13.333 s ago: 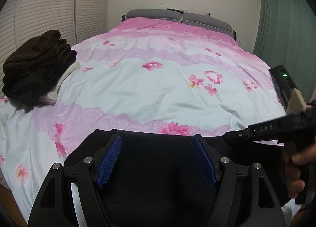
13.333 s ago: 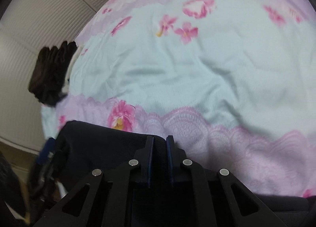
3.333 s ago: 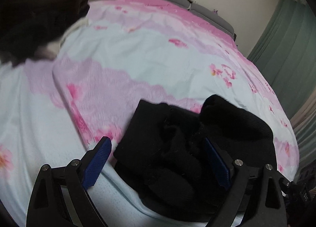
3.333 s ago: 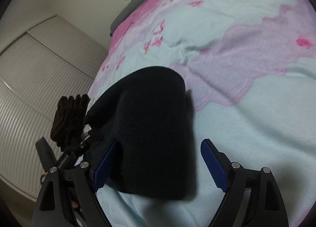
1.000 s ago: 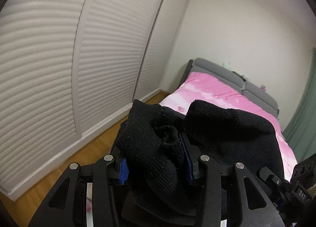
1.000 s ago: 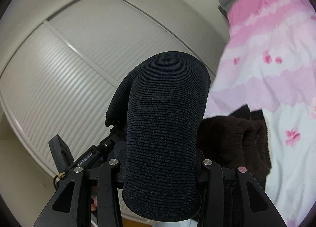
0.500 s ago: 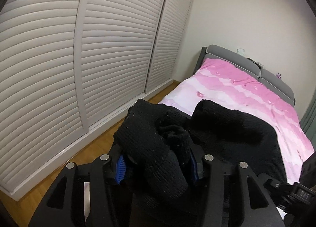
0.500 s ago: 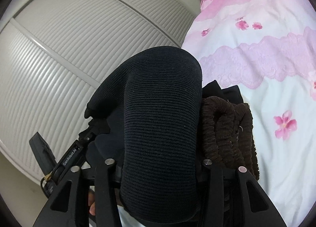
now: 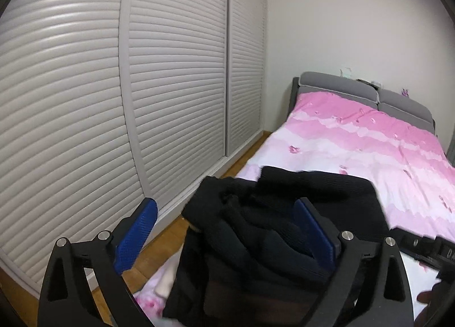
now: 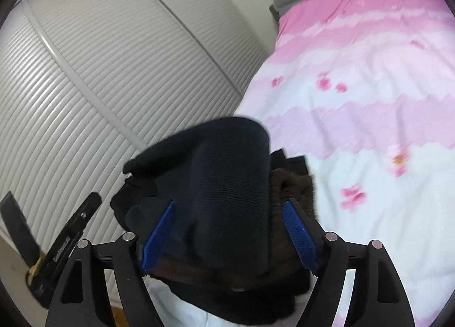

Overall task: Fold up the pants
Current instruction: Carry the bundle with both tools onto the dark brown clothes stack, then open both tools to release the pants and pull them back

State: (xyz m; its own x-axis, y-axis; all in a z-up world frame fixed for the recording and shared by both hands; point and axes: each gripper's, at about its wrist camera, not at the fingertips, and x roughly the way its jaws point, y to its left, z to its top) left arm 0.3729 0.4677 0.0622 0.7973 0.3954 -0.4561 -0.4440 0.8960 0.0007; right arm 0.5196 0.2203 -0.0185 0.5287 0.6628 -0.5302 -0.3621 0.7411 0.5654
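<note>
Folded black pants point(image 9: 287, 221): lying on a brown garment stack point(image 10: 295, 193) at the bed's point(image 9: 369, 150) edge nearest the louvred wardrobe doors point(image 9: 113, 99).
Left gripper point(image 9: 224, 238): jaws opening, spread wide; pants between the blue pads point(image 9: 136, 236), left pad clear of the cloth.
Right gripper point(image 10: 227, 236): jaws opening; folded pants between the pads, neither pressing.
Bedding: pink floral duvet point(image 10: 369, 99); grey headboard point(image 9: 341, 90).

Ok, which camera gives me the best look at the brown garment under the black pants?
The right wrist view: the brown garment shows its fuzzy edge beside and beneath the folded black pants. The left wrist view shows only a dim brownish patch low under the pants.
</note>
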